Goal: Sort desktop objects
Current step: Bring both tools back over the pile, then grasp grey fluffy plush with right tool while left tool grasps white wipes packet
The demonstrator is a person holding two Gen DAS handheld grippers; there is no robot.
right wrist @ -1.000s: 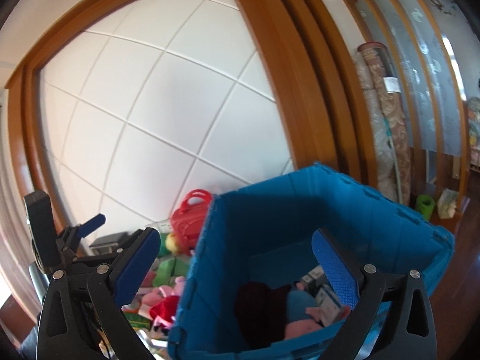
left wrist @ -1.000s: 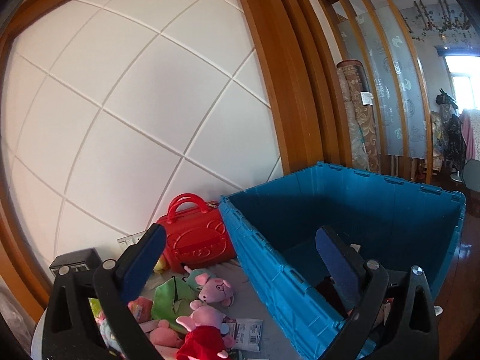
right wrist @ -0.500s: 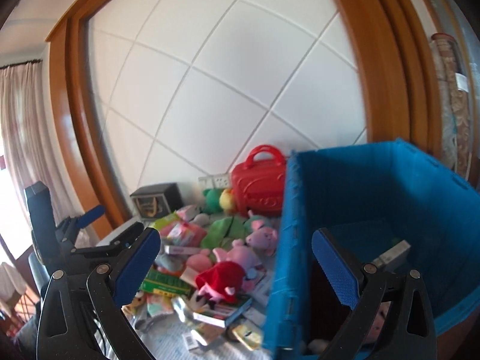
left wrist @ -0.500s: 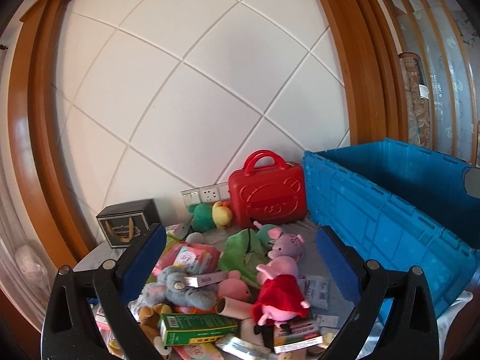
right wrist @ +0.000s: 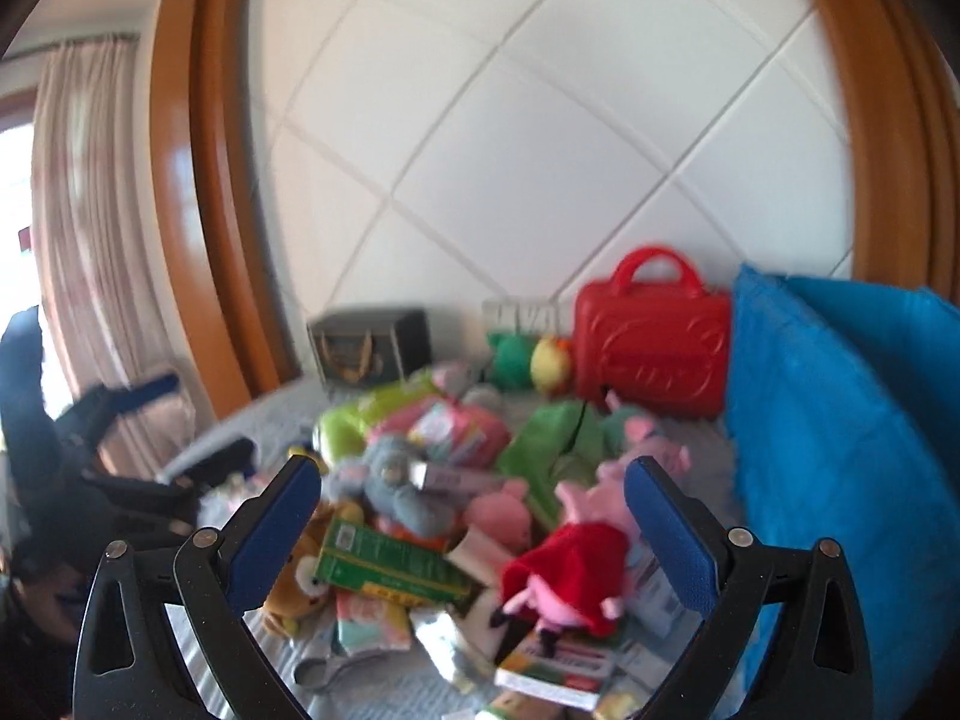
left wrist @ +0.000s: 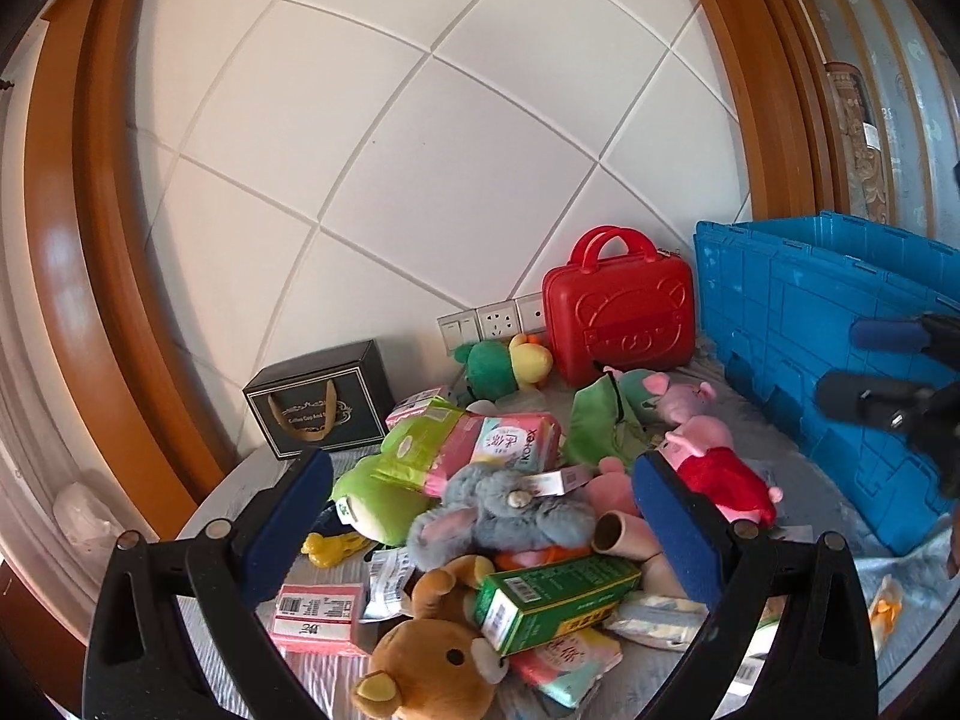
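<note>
While both jaws stand wide and hold nothing, the left hand-held gripper [left wrist: 483, 519] and right hand-held gripper [right wrist: 471, 519] hang over a toy pile [left wrist: 498, 510] at lower centre; the blue crate [left wrist: 840, 360] stands right, the red case [left wrist: 621, 309] behind.

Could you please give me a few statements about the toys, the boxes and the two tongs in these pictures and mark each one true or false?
1. Both the left tongs and the right tongs are open and hold nothing. True.
2. The red case lies flat on its side. False: it stands upright against the wall, handle on top.
3. The blue crate is to the right of the red case. True.
4. The green carton stands alone by the black gift box. False: it lies in the pile, beside the brown bear.
5. The pig doll wears a blue dress. False: the dress is red.
</note>
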